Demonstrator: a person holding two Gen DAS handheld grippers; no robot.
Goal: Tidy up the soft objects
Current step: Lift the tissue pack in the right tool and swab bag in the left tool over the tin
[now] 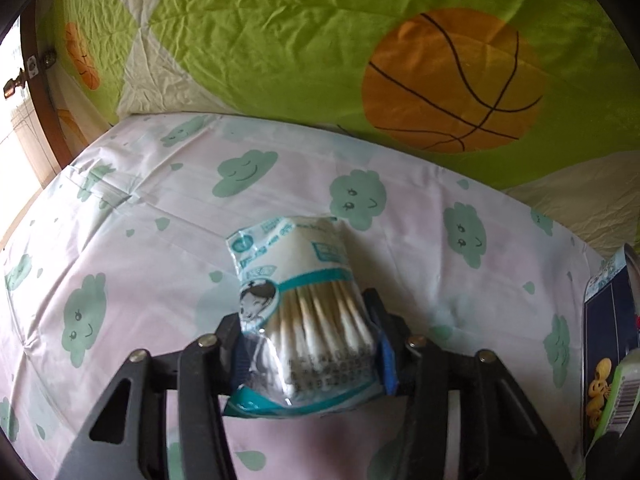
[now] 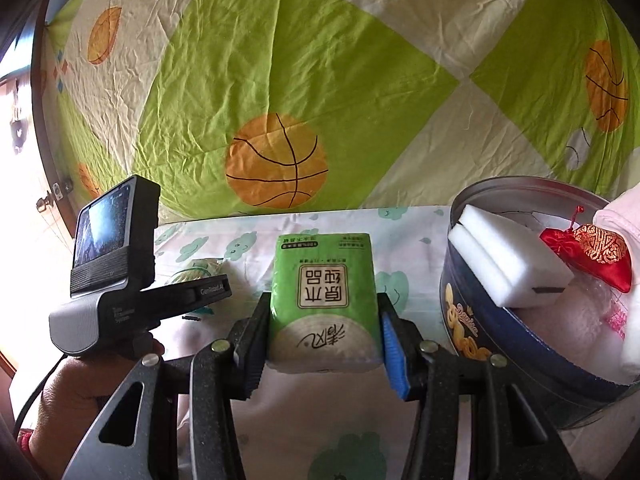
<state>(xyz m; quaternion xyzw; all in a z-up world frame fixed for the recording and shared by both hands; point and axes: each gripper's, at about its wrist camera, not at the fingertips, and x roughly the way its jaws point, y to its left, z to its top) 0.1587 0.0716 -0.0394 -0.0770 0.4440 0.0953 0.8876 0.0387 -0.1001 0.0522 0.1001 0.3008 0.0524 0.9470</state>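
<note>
The left gripper (image 1: pixel 310 344) has its jaws clamped on a clear pack of cotton swabs (image 1: pixel 304 312), gripped at its sides near the bottom end, just above the tabletop (image 1: pixel 120 248) with its cloud-print cover. The right gripper (image 2: pixel 322 340) has its jaws clamped on a green tissue pack (image 2: pixel 324 300), held upright above the same cover. Just beside it on the right stands a round blue tin (image 2: pixel 500 344) holding white sponges (image 2: pixel 508 264), a red pouch (image 2: pixel 592 256) and pale cloths. A green basketball-print sheet (image 2: pixel 320 80) lies behind
</note>
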